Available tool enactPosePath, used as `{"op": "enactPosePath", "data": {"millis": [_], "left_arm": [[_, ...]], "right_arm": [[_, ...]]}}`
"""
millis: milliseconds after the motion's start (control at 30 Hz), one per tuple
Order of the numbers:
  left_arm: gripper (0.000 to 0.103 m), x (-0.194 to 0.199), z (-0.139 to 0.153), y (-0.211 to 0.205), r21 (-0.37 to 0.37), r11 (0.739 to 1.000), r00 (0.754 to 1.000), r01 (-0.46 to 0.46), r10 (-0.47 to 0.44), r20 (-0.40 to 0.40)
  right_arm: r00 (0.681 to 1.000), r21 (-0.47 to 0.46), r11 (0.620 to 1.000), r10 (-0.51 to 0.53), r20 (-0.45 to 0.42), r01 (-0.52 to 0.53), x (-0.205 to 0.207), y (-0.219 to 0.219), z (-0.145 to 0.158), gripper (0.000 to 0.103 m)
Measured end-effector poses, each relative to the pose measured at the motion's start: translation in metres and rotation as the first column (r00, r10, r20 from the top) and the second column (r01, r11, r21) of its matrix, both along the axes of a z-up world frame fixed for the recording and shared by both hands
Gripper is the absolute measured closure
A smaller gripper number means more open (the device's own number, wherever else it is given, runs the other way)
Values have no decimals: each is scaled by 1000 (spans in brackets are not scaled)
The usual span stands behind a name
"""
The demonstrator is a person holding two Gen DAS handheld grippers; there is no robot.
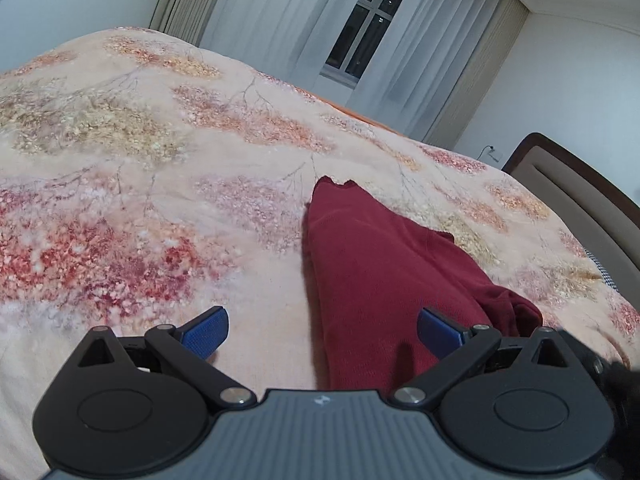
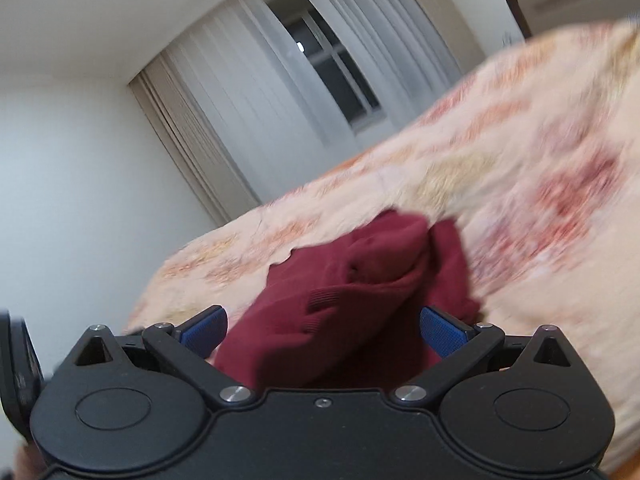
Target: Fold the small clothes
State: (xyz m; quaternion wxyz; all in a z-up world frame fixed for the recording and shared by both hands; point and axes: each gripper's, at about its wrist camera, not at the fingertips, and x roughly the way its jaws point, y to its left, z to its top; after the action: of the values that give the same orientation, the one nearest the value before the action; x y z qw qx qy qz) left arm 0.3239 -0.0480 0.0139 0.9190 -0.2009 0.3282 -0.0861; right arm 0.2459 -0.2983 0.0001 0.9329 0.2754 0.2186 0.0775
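On the floral bedspread (image 1: 160,208), off to my left, nothing is lying; I am keeping that stretch as working room for laying folds out flat. I am holding the left gripper (image 1: 322,330) low over the bed with its jaws standing wide apart, gripping nothing. Its left pad (image 1: 206,330) is hovering over bare spread, its right pad (image 1: 438,332) over cloth, so the near left edge of the dark red garment (image 1: 380,272) is running between them. I judge that placement deliberate: straddling an edge is what a pinch calls for.

The garment is lying on the bedspread, stretching away from me toward the curtained window (image 1: 368,28), already doubled lengthwise by the look of it, with a bunched sleeve or cuff on its right side. So the fold looks partly done, not finished.

Further right, beyond the garment, the headboard (image 1: 580,184) is showing at the bed's end.

From the right wrist view, which is blurring badly, I am holding the right gripper (image 2: 323,330) with jaws also spread, clamping nothing. The same garment (image 2: 360,292) is humping up between and past the pads, ribbed hem nearest. I cannot tell whether the pads are touching it. The crumpled heap there will likely need smoothing before another fold.
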Motion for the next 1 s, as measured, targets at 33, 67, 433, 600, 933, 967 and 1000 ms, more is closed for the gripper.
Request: {"op": "enactPosePath", "data": {"millis": [33,67,433,600,933,967,1000], "left_arm": [[0,-1,-1,-1,6,1000,1000,4,-4,-1],[0,-1,-1,-2,10,1000,1000,7,-7,-4],[1,-4,-6,-10,21,999,999,31,-31,-28],[1,-4,-7,-8,17,999,999,29,-28,-32],[0,-4,2,4,-18,1000,1000,2,-2,-2],[0,-4,3,4,-21,1000,1000,-1,1,-2],[0,-3,2,4,-23,1000,1000,-2,2,-6]], "right_arm": [[1000,13,1000,-10,-13,10,5,2,-1,1],[1000,20,1000,-22,-21,22,10,3,0,1],[986,56,987,-148,-79,152,36,-5,-13,14],[984,37,987,-153,-87,157,44,-5,-19,42],[980,-36,981,-189,65,191,29,-15,-10,84],[978,-43,979,-197,64,200,26,-18,-11,84],[977,-43,978,-204,56,206,24,-22,-14,84]]}}
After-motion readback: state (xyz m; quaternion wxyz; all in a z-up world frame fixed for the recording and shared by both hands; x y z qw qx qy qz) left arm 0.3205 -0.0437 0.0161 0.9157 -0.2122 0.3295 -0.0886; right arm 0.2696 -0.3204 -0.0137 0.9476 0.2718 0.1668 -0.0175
